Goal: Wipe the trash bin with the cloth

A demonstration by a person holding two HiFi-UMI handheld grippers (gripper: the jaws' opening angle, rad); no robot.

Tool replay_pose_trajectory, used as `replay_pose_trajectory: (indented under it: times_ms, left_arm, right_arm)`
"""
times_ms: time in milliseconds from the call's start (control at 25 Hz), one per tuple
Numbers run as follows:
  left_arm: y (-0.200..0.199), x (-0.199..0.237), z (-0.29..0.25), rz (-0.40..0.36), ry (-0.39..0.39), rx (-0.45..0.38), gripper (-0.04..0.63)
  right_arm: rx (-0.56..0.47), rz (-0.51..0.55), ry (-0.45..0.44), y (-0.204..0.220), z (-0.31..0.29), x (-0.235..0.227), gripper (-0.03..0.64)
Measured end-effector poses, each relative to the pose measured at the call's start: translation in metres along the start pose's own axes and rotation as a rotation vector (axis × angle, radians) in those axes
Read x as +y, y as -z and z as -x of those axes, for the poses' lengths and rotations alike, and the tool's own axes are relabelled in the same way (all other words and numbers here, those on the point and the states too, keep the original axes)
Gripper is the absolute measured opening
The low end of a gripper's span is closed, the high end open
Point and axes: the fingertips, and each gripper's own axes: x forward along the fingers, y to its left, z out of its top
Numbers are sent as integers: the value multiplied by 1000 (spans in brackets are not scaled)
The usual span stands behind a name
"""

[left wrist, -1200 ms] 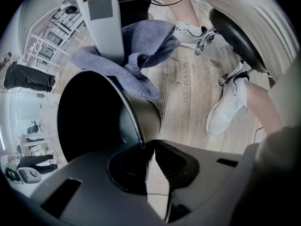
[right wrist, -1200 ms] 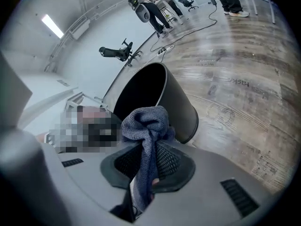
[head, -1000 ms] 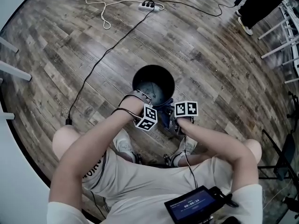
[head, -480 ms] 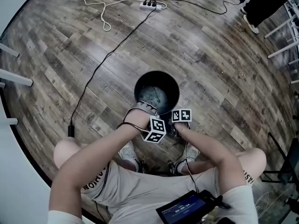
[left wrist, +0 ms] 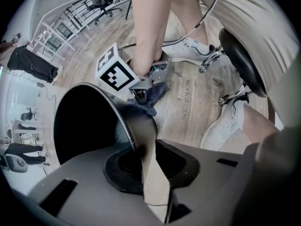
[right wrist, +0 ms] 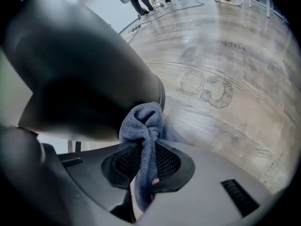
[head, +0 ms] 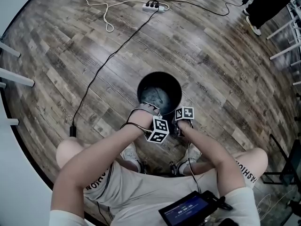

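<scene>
Wiping stage, I'd say. Right gripper [right wrist: 146,173] is clenched on the bunched blue-grey terry cloth [right wrist: 143,126] and presses it against the outer wall of the glossy black round trash bin [head: 140,89]. The bin stands on the wood-plank floor [head: 211,55], just ahead of the person's shoes [head: 126,149]. Left gripper [left wrist: 143,159] pinches the bin's rim, though its jaws have just eased open a touch. Next up is probably firm strokes along the wall, with the rim well braced.

Pale lettered shorts [head: 141,192], white sneakers [head: 126,153]; grey hand-held grippers [left wrist: 146,182], black-white marker cubes [head: 159,130].
</scene>
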Motion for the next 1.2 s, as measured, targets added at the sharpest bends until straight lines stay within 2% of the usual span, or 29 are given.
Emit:
replay_pose_trajectory:
  times_ms: [120,240,560,600,640,680,960,1200]
  left_arm:
    - [10,-6,3,-30,40,12,124]
    - [26,-5,4,-87,26,52,150]
    - [52,4,-3,-154,-52,122,149]
    - [51,5,-3,-157,-62,127,136]
    - [50,6,-3,-155,-67,128,89]
    - [48,6,-3,-150,-63,126,63]
    - [40,2,-3,-140,-40,129,46]
    - [17,3,1,-50,-24,85,34]
  right_arm:
    - [24,60,-25,1,33,18,58]
    - [38,81,-57,7,71,37,58]
    - [-60,69,-179,-3,152,105,58]
    - [-76,64,-193,-5,157,113,58]
    - [-89,59,-205,-8,161,120,58]
    - [-100,54,-214,-10,162,124,58]
    - [-89,51,-180,-13,132,112,58]
    - [-77,69,-114,-14,78,70,58]
